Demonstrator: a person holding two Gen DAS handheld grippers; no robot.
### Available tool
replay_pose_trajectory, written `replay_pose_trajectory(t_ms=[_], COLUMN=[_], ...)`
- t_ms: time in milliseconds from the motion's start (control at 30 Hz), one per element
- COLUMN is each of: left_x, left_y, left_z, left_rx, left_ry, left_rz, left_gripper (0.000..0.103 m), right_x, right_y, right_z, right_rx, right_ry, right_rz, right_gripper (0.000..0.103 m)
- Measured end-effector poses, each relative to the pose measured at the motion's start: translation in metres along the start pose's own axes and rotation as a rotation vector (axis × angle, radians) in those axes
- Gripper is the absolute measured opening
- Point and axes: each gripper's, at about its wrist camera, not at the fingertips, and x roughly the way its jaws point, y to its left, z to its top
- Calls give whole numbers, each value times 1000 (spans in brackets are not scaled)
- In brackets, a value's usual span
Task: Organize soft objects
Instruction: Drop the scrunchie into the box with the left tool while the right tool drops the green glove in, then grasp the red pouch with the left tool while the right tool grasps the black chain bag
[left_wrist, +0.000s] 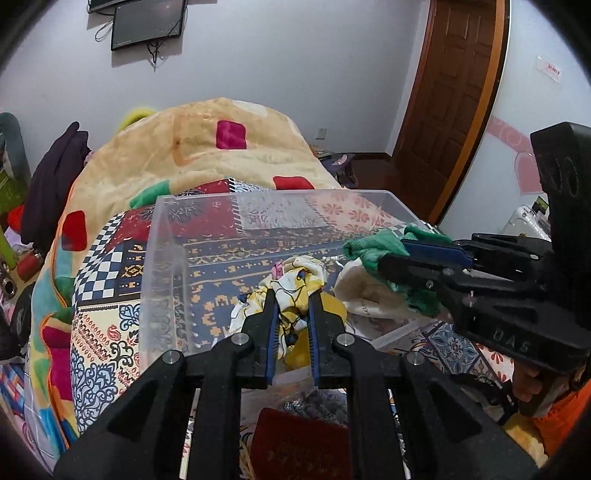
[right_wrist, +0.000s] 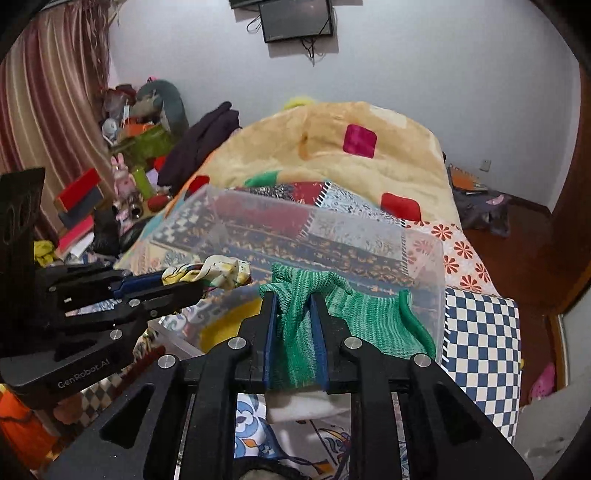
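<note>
Clamped in the left gripper (left_wrist: 291, 295), a yellow patterned cloth (left_wrist: 295, 277) is held over the clear bin (left_wrist: 162, 258); green knit fabric (right_wrist: 295, 317) is gripped by the right gripper (right_wrist: 293, 302).

A: Where is there room to pass?

B: Over the clear bin (left_wrist: 162, 236). Its top is open, and its far left half holds nothing.

A: What blocks the way?

B: The bin's walls. A cream cloth (left_wrist: 369, 291) lies in its near right corner, and the heaped blanket (right_wrist: 332, 147) rises just behind. The right gripper (left_wrist: 373, 258) hangs across that right side.
</note>
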Motion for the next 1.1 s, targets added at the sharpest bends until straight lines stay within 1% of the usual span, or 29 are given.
replay_pose_trajectory(t_ms=[100,133,200,267,467,533,600,667,733,767,833,933,1000,1100], left_x=[0,0,-3,-8,-32,-42,-53,-66,-78,-83,-90,-93,-92,-85], left_y=[-2,-3,-3,-4,-5,-7,-9,-11,-12,-12,-13,-10,-8,-4], left_z=[0,0,0,1,3,3,2,-2,-7,-10,-19,-34,-44,-60], left_rx=[2,2,0,-3,-8,-5,1,0,-3,-3,-4,-11,-26,-55], left_ry=[2,1,-6,-16,-58,-74,-93,-112,-124,-126,-121,-94,-69,-25], left_rz=[-1,3,6,11,23,36,53,65,73,78,94,112,109,94], left_gripper=[21,25,31,39,48,51,56,65,70,73,77,77,77,77], right_x=[-1,-3,-5,-8,-26,-36,-46,-58,-65,-69,-76,-80,-78,-70], right_y=[2,3,3,5,9,10,12,12,13,13,14,12,11,9], right_z=[0,-1,0,0,2,0,-2,-5,-10,-13,-21,-36,-47,-64], right_rx=[-14,-21,-32,-40,-61,-61,-62,-58,-59,-61,-69,-64,-50,-30], right_ry=[10,11,8,-1,-33,-49,-69,-87,-92,-95,-94,-68,-36,15], right_rz=[-3,-7,-12,-15,-31,-36,-44,-49,-54,-61,-76,-78,-70,-54], right_gripper=[25,27,34,39,45,49,56,59,65,70,73,75,78,78])
